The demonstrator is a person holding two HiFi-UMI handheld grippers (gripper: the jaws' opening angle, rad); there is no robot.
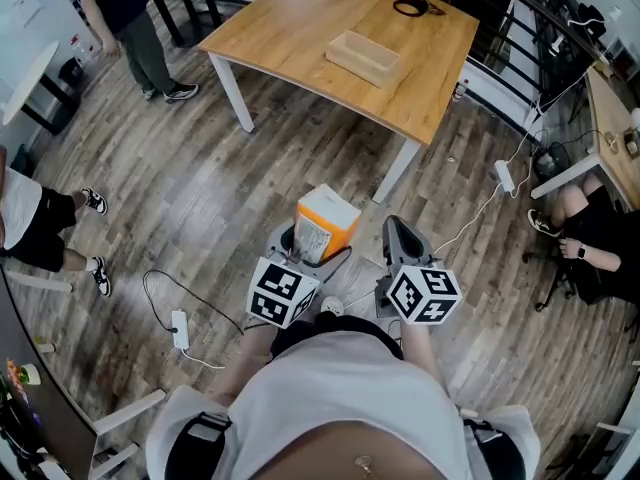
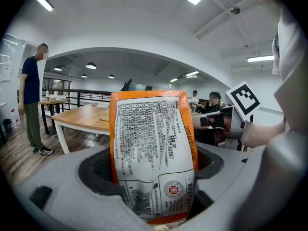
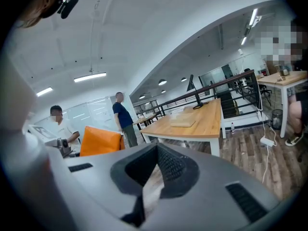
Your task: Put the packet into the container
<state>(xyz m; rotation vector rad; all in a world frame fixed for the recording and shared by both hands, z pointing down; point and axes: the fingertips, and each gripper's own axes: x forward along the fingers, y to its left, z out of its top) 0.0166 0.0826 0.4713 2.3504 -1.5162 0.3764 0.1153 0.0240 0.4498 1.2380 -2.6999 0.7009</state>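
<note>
1. Closest to the lens in the head view: the wearer's white shirt (image 1: pixel 340 388). Just ahead of it are the black-and-white marker cubes (image 1: pixel 282 291) of two hand-held grippers, side by side above the grey-brown wood-plank floor (image 1: pixel 200 198).
2. The left gripper (image 1: pixel 305 251) has its jaws clamped on an orange-and-white printed packet (image 1: pixel 326 222). In the left gripper view the packet (image 2: pixel 151 153) stands upright btwn the jaws, gripped at its lower end, print side facing the camera.
3. The right gripper (image 1: pixel 401 230) sits just beside the left one, not touching the packet. The right gripper view shows its jaws drawn together at the tips w/ nothing btwn them. The packet's plain orange side (image 3: pixel 98 141) shows at left of that view.
4. The packet is held in the air close to the wearer's body, well apart from the container, a shallow open light-wood box (image 1: pixel 362 56). The box rests on a large light-wood table w/ white legs (image 1: pixel 290 28) across the floor ahead.
5. A black cable coil (image 1: pixel 418 7) lies near the table's far edge.
6. Bkgd: a standing person in a dark top (image 1: pixel 125 13) is by the table's left corner. A seated person in black (image 1: pixel 590 238) is at the right edge. A white power strip (image 1: pixel 180 329) w/ a black cord lies on the floor, left of the wearer.
</note>
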